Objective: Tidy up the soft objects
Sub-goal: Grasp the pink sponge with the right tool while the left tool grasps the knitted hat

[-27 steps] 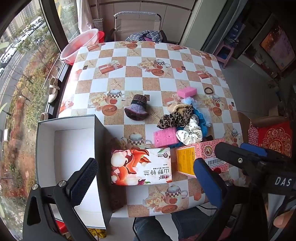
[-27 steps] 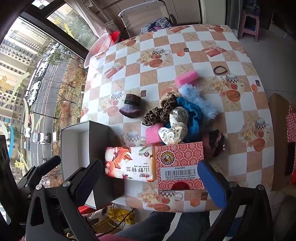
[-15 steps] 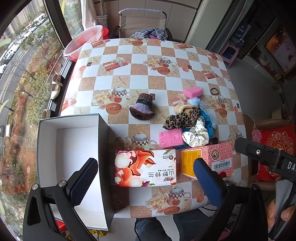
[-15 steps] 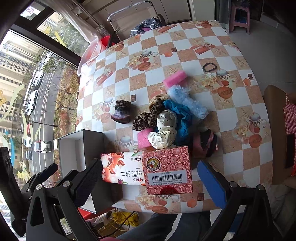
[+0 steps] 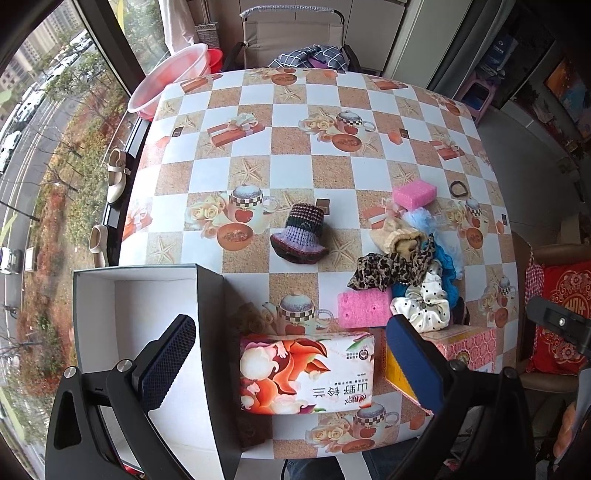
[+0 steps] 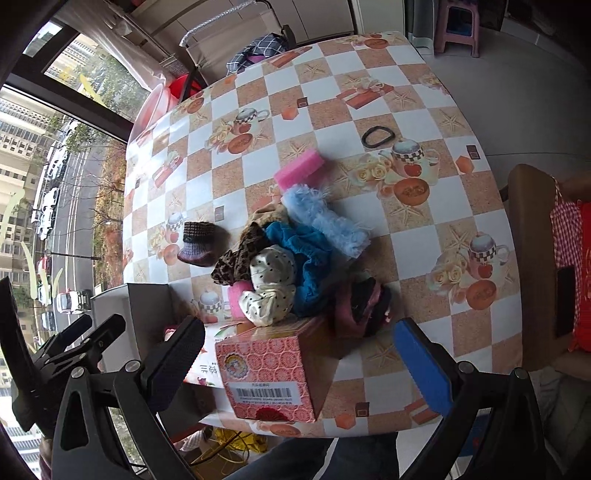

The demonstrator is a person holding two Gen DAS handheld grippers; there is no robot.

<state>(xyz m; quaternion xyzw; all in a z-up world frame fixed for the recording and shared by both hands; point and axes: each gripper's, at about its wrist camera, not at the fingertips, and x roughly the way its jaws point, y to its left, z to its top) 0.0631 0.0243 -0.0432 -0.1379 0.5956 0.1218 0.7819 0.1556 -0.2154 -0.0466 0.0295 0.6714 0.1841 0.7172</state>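
My left gripper (image 5: 291,332) hangs open above a flowered tissue pack (image 5: 306,369) near the table's front edge. An open box with a white inside (image 5: 147,295) stands to its left. My right gripper (image 6: 297,328) is open over a red patterned carton (image 6: 269,369), touching nothing. Behind the carton is a heap of soft things: a leopard scrunchie (image 5: 388,267), a white dotted scrunchie (image 6: 271,280), a blue scrunchie (image 6: 306,258), a pale blue fluffy piece (image 6: 325,218) and a pink sponge (image 5: 364,308). A knitted bootie (image 5: 301,236) lies apart to the left.
A second pink sponge (image 6: 299,171) and a black hair tie (image 6: 377,136) lie farther back on the checked tablecloth (image 5: 332,110). Beyond the far edge are a pink basin (image 5: 170,77) and a folding chair (image 5: 291,33). A red cushion (image 5: 565,317) sits on the right.
Both grippers have come lower and closer to the table's front edge, so the tissue pack and red carton look larger. Jaws stay wide, and nothing on the table has moved.
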